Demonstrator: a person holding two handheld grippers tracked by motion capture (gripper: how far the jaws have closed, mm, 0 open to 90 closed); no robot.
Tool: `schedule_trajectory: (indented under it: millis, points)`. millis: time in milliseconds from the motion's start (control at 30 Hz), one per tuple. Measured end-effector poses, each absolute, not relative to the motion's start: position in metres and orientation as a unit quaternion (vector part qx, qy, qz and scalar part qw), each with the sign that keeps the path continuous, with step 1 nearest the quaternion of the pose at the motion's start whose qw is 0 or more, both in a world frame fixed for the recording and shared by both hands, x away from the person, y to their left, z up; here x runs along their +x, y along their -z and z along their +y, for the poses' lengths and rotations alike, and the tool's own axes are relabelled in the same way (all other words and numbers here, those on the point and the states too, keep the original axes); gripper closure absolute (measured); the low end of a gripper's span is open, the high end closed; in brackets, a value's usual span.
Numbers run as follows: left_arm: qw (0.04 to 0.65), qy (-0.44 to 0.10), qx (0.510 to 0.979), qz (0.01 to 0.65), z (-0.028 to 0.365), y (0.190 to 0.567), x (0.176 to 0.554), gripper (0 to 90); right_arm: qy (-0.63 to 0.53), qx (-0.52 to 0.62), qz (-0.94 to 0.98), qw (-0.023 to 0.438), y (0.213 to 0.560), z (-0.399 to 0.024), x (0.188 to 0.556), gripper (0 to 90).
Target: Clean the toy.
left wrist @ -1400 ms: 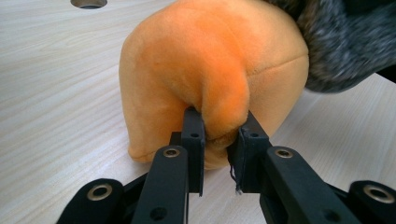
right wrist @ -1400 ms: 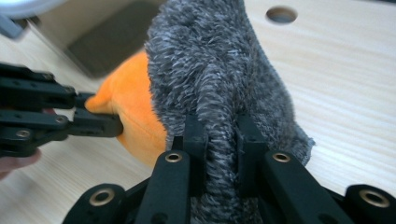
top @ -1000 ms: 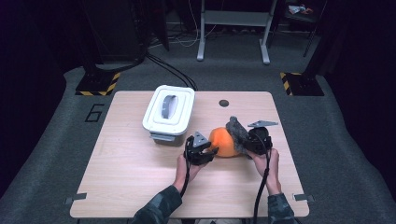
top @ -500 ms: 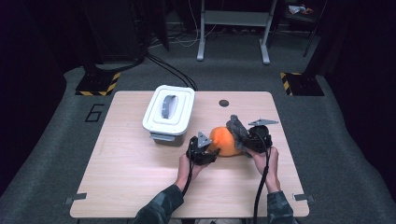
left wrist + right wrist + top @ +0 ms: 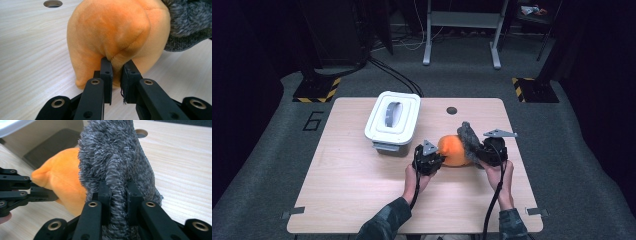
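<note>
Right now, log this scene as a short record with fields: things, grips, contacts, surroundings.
held thing: orange plush toy with a grey fuzzy part, resting on the table
left gripper: jaws have just been closing, now pinching a fold of the orange plush
right gripper: shut on the grey fuzzy part
hands: one on each gripper, at the near edge of the table
white container: lidded, grey handle on top, left of the toy, apart from it
table hole: behind the toy
</note>
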State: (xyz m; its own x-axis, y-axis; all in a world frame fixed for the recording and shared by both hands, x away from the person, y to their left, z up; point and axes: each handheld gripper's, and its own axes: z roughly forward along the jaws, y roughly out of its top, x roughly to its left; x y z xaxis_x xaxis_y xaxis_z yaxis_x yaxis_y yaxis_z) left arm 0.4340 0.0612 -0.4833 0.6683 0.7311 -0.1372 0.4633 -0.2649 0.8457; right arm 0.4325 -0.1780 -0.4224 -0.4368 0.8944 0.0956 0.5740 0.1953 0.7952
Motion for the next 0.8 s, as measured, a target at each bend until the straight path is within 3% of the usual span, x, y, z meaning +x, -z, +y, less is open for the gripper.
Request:
schedule_trajectory:
  millis: [333,567,800]
  points:
    - [0.485,-0.112,0.773,0.394,0.06,0.472,0.427,81.1,-0.411,0.451,0.764,0.21,0.404,-0.156,0.408,78.0]
    - [0.475,-0.127,0.78,0.387,0.063,0.476,0.427,81.1,-0.38,0.438,0.785,0.218,0.416,-0.132,0.416,78.1]
    - [0.475,-0.126,0.777,0.394,0.067,0.479,0.43,80.9,-0.372,0.445,0.783,0.224,0.421,-0.133,0.421,78.2]
